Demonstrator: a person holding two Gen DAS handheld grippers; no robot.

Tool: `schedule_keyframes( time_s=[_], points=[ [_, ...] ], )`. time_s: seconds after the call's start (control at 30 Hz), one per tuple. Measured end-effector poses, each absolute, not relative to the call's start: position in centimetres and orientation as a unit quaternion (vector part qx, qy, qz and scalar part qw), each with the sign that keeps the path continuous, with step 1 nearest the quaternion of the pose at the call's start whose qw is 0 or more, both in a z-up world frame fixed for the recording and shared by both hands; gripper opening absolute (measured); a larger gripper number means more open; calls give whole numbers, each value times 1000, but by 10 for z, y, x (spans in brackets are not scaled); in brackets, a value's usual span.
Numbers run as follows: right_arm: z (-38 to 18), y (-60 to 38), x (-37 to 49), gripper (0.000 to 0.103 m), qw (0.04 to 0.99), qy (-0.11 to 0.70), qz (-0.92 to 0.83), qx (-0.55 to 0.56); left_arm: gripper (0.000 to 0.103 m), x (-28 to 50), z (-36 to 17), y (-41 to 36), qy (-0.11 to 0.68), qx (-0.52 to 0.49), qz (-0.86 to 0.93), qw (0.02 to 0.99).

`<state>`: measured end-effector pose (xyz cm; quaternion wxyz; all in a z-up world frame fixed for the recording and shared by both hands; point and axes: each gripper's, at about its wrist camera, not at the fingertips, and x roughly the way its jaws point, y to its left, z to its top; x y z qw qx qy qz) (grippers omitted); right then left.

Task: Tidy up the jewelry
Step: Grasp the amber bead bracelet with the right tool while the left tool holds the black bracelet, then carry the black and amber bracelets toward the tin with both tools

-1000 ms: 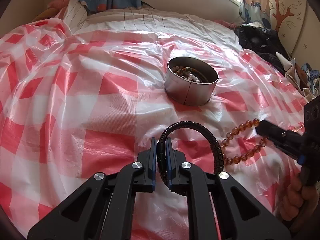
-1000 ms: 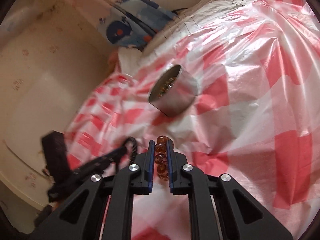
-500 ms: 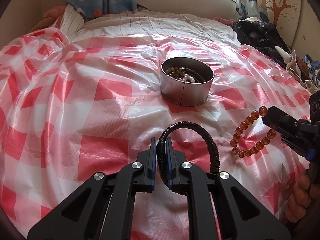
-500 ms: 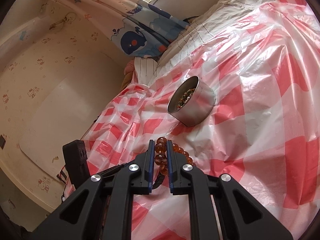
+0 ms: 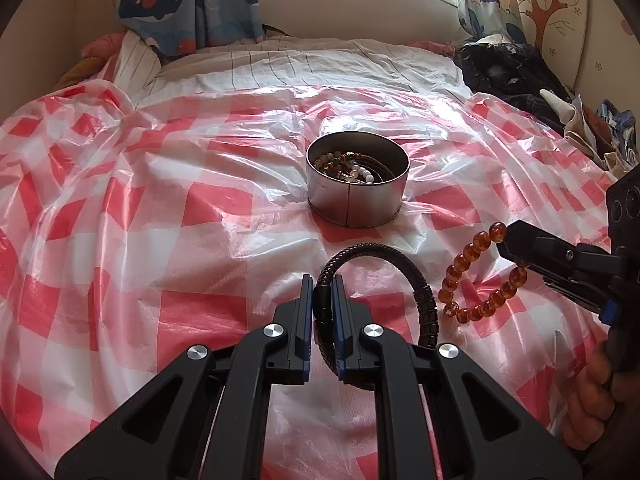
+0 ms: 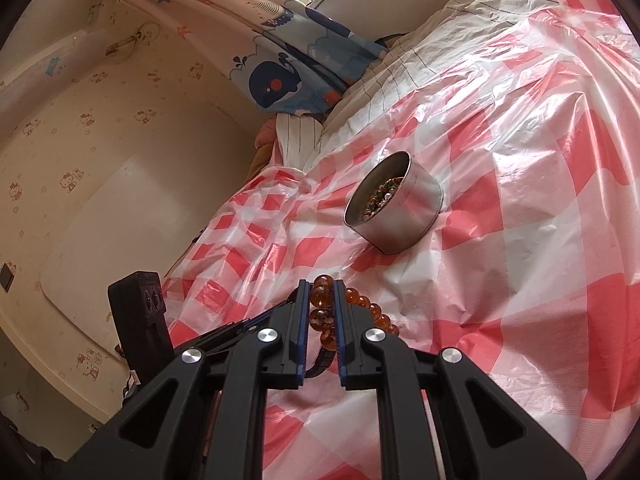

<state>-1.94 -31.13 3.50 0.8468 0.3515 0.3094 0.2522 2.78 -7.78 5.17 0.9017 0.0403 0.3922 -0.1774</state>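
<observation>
A round metal tin [image 5: 357, 184] with several bead bracelets inside stands on the red-and-white checked plastic sheet [image 5: 160, 208]; it also shows in the right wrist view [image 6: 396, 208]. My left gripper [image 5: 322, 292] is shut on a black braided bracelet [image 5: 376, 250], held above the sheet in front of the tin. My right gripper [image 6: 322, 296] is shut on an amber bead bracelet [image 6: 322, 300], which hangs to the right of the black one in the left wrist view [image 5: 468, 276].
The checked sheet covers a bed with a striped white quilt [image 5: 312, 64] behind it. A dark heap of clothes [image 5: 512, 76] lies at the far right. A whale-print curtain [image 5: 184, 4] hangs at the back by the window.
Both grippers have lifted their bracelets up off the sheet. The amber bracelet has risen clear of the plastic, and the tin sits more centred ahead.
</observation>
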Motion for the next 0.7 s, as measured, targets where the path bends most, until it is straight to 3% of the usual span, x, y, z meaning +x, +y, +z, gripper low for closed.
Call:
schedule_keyframes(
  time_s=[0.7],
  points=[
    [35, -316, -19, 12, 837, 293, 268, 376, 8, 25, 53, -86, 380, 67, -174, 906]
  ],
)
